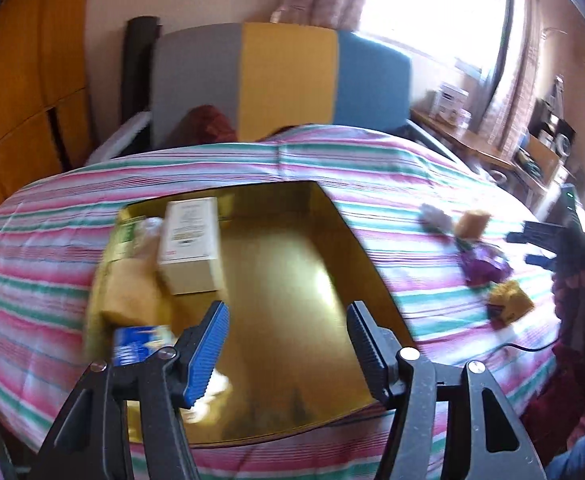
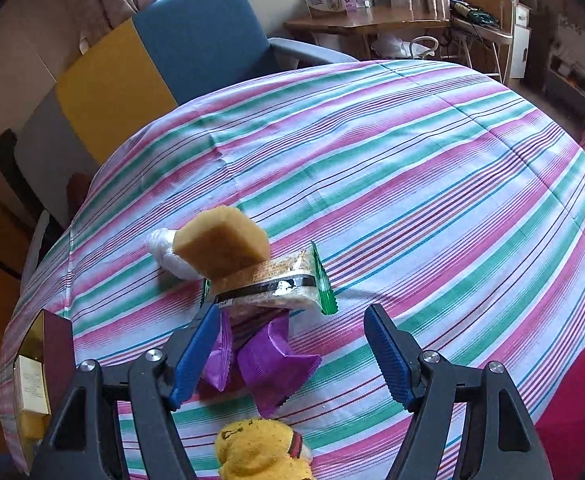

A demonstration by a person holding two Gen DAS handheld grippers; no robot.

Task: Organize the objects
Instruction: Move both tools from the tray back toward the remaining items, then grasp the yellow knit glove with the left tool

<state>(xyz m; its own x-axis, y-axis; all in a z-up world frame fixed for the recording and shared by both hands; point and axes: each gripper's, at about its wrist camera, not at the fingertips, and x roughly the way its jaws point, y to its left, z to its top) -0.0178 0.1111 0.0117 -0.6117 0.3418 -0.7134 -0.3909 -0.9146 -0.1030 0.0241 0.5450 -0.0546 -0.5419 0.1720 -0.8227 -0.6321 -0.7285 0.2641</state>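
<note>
Hovering with both tongs apart and empty, we are holding the left gripper (image 1: 288, 344) over the gold-lined rectangular box (image 1: 292, 264) and the right gripper (image 2: 292, 354) over the crinkled purple foil packets (image 2: 272, 364) on the striped bedspread (image 2: 412, 184).

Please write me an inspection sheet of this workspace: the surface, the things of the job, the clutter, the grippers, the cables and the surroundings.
Surface: striped bedspread, wrinkled in places.
Job's things: gold box open, white carton and other packs along its left side; beside it on the bedspread lie a yellow sponge, a clear-wrapped snack, purple packets, a yellow plush toy.
Clutter: white crumpled item behind the sponge.
Grippers: left gripper open over the box, empty; right gripper open above the purple packets, not pressing them.
Cables: thin black cable on the bedspread.
Surroundings: grey, yellow and blue headboard, wooden side table, window.
</note>
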